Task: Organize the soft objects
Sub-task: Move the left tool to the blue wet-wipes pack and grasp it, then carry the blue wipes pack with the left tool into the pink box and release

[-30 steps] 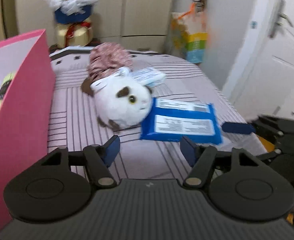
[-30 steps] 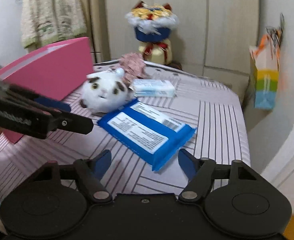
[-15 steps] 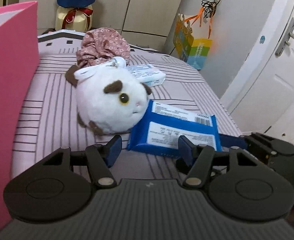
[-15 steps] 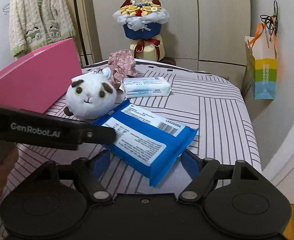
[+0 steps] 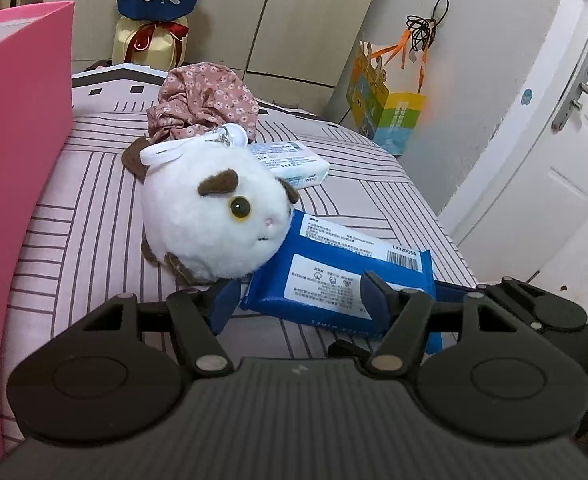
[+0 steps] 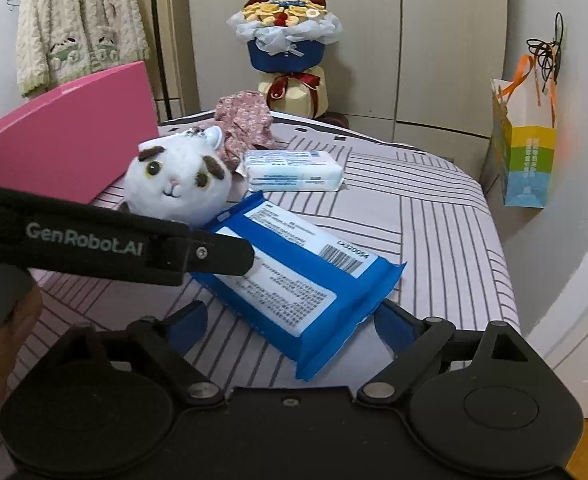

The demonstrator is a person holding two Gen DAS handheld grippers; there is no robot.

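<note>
A white plush cat [image 5: 214,224] [image 6: 178,184] lies on the striped bed, touching a blue wipes pack [image 5: 342,276] [image 6: 294,276]. Behind them lie a floral fabric bundle [image 5: 204,100] [image 6: 246,120] and a small white tissue pack [image 5: 290,162] [image 6: 294,170]. My left gripper [image 5: 298,300] is open, its fingers straddling the near end of the blue pack just below the cat. My right gripper [image 6: 290,328] is open, its fingers on either side of the blue pack's near corner. The left gripper also shows in the right wrist view [image 6: 198,252].
A pink box [image 5: 18,128] [image 6: 66,132] stands at the bed's left side. A bouquet [image 6: 290,48] and wardrobe stand behind the bed. A colourful paper bag [image 6: 526,152] hangs on the right wall. A white door [image 5: 554,140] is at the right.
Both grippers have moved forward and closer to the blue wipes pack; their open fingers now flank it. The objects on the bed have not moved.
</note>
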